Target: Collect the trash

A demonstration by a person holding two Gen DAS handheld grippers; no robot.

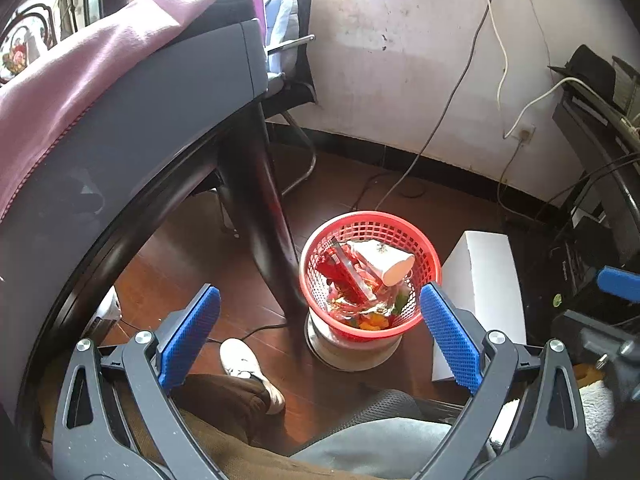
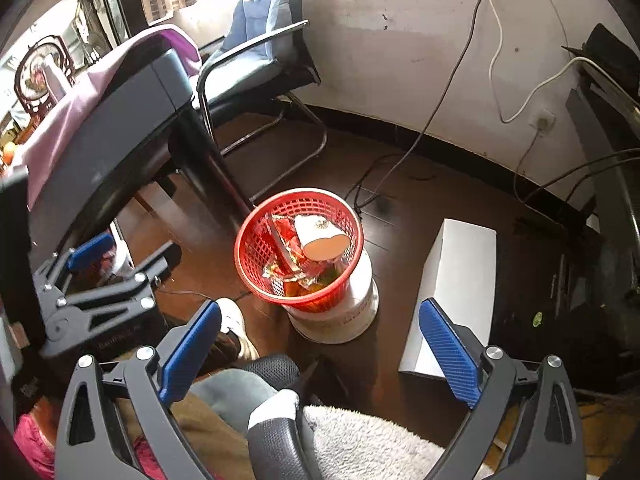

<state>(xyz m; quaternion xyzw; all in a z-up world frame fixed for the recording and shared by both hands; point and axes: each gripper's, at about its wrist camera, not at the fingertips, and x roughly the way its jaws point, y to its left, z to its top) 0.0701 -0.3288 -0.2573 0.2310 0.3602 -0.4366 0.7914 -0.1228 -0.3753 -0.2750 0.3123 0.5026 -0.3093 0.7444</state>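
Both tongs hang above the floor w/ nothing between the pads. Left gripper (image 1: 320, 332): its 2 blue pads spread wide, holding nothing. Right gripper (image 2: 320, 348): same, blue pads far apart, holding nothing.

Red mesh basket (image 1: 370, 224) sits on a pale round container (image 1: 352, 350) on the dark wood floor (image 1: 192, 248), just beside the dark table leg (image 1: 264, 216). In the left wrist view the basket is ahead of & below the tongs, btwn the 2 pads but closer to the right-hand pad, whose tip overlaps the basket rim in the pic; can't tell if they touch. In the right wrist view the basket (image 2: 298, 196) lies ahead, apart from both pads, slightly left of centre.

Inside the basket: a white paper cup (image 1: 390, 266) on its side, mouth toward the camera, on top of red wrappers (image 1: 340, 268) & other crumpled foil/orange bits. Same cup (image 2: 320, 238) shows in the right view, lying on the pile.

A white box (image 1: 484, 276) stands on the floor just right of the basket. Table (image 1: 120, 152) w/ pink cloth (image 1: 64, 92) at left; office chair (image 2: 256, 52) by the wall behind. A white shoe (image 1: 248, 368) & brown trouser leg (image 1: 224, 400) of the person show below the left tongs. The left gripper also shows at the left edge of the right view, its fingers apart too.
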